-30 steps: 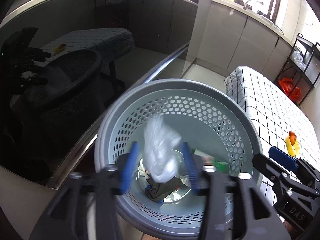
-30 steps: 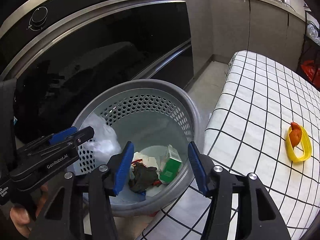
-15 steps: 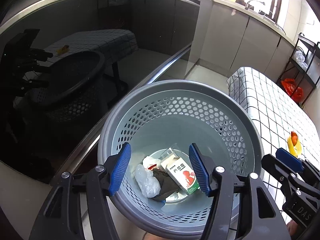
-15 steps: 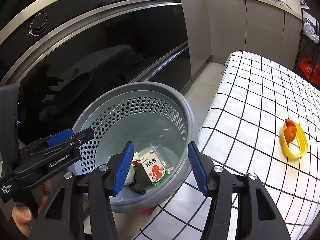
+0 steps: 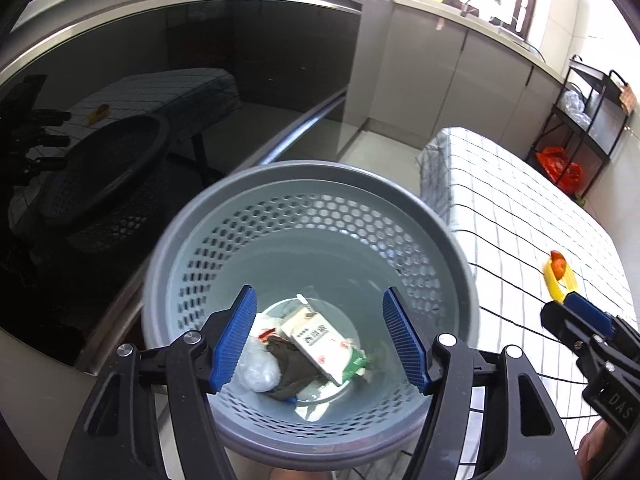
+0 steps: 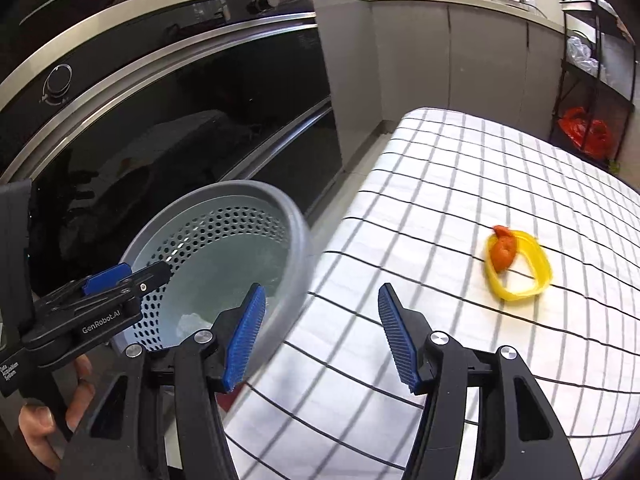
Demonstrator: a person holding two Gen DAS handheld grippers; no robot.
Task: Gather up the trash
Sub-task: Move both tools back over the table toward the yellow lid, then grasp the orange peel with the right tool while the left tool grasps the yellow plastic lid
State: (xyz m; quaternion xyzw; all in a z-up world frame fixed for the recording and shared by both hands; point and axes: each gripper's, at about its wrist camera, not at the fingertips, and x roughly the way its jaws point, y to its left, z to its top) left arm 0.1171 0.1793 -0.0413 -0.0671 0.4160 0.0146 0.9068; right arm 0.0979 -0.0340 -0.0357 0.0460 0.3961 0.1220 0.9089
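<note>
Trash lies at the bottom of the round grey perforated plastic basket [image 5: 280,220], which stands on the floor between the dark glass-fronted oven [image 6: 180,120] and the bench covered with a white black-checked cloth [image 6: 460,200]. Largest of the basket's contents is a white milk carton with red print [image 5: 320,340], lying tilted upon a dark crumpled wrapper [image 5: 288,364]; a clear crumpled plastic bag [image 5: 256,372] lies just beside them. On the bench, well apart from the basket, rests a yellow oval plastic ring [image 6: 520,270] with a piece of orange peel [image 6: 503,250] on its rim. Left gripper [image 5: 322,340]: above the basket's mouth, jaws opening, blue pads spread, nothing between them. Right gripper [image 6: 322,338]: over the bench edge beside the basket, jaws opening, pads spread and empty.
</note>
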